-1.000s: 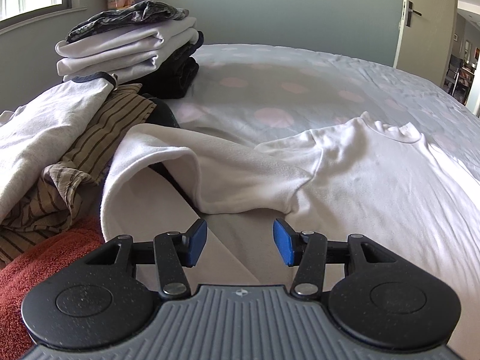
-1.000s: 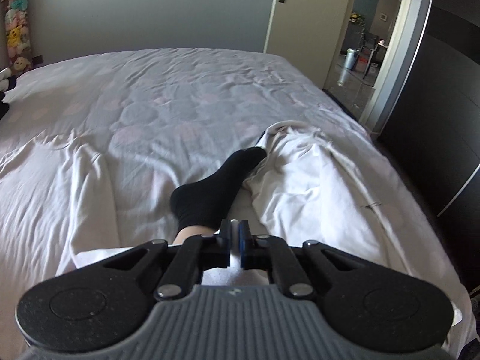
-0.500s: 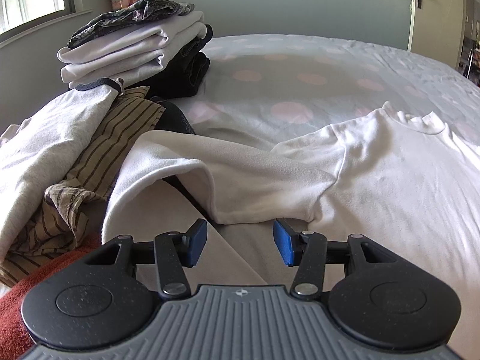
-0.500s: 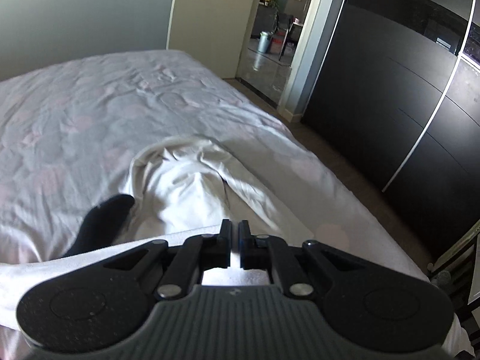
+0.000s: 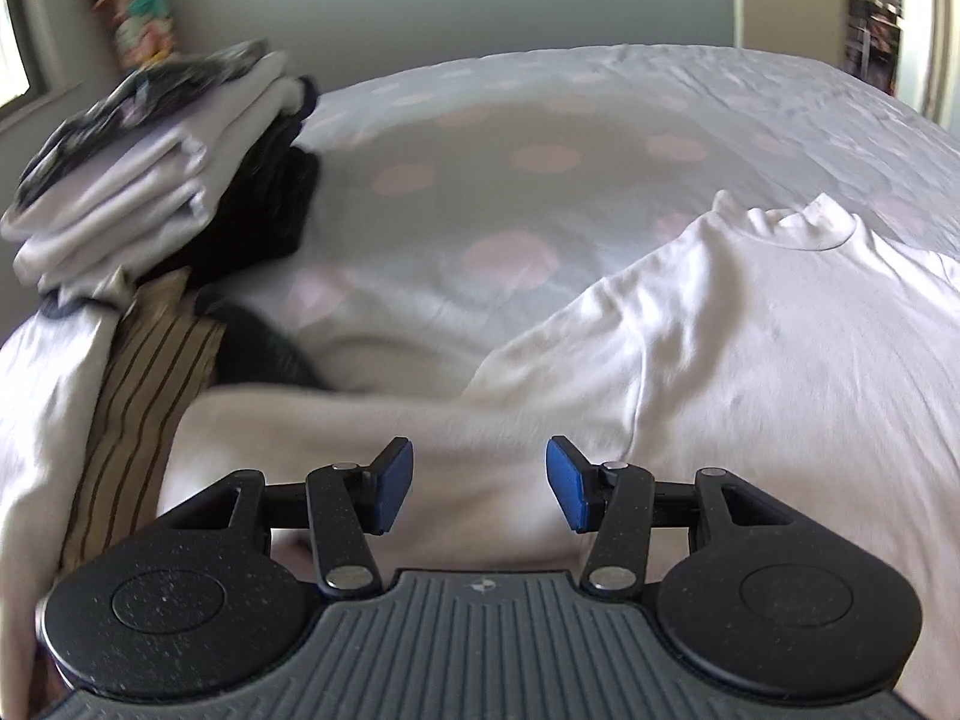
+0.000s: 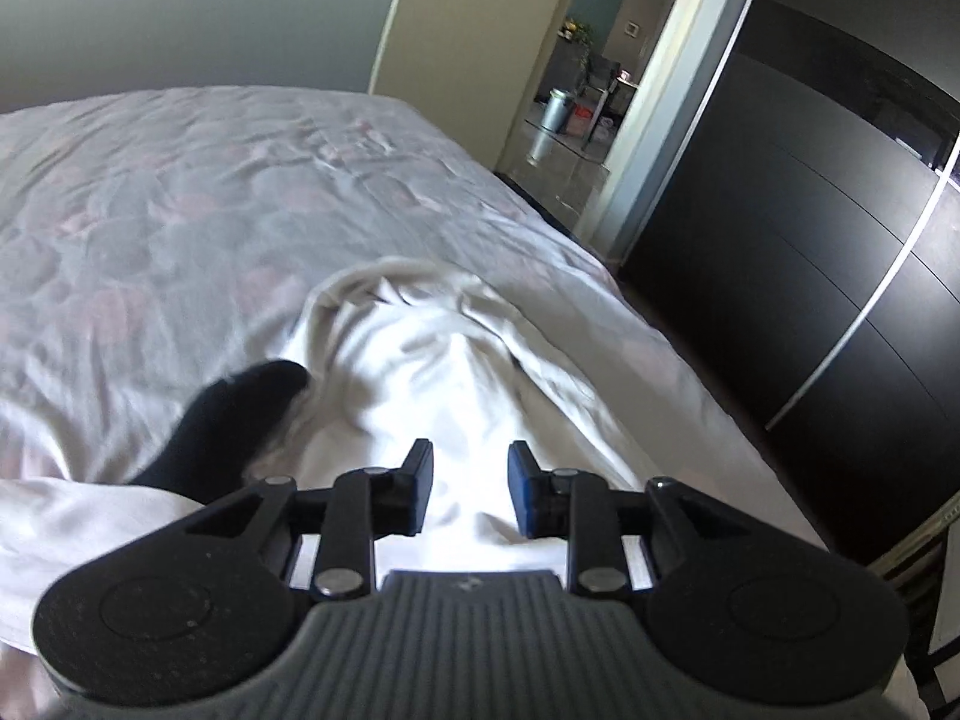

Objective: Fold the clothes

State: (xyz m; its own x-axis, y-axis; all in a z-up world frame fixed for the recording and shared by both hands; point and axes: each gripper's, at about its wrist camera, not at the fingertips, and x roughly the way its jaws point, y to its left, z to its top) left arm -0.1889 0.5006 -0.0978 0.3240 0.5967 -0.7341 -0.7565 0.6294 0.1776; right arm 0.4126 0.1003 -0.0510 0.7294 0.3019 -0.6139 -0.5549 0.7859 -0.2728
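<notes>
White shirt (image 5: pixel 750 348) lies spread on the bed (image 5: pixel 540 138), collar toward the far side, one sleeve trailing left toward a heap of unfolded clothes (image 5: pixel 138 396) — a brown striped piece among them. Behind the heap, a stack of folded clothes (image 5: pixel 150 180), blurred.

Left hand-held gripper (image 5: pixel 479 483): jaws apart, nothing between the blue pads, hovering over the sleeve cloth.

Right hand-held gripper (image 6: pixel 469 489): jaws opening, pads not pressing on anything; bunched white cloth (image 6: pixel 432 372) of the shirt lies beyond and beneath them. A foot in a black sock (image 6: pixel 234 420) rests on the bed just left of that cloth. Dark wardrobe (image 6: pixel 810 210) stands beside the bed — open door (image 6: pixel 444 48) beyond.
</notes>
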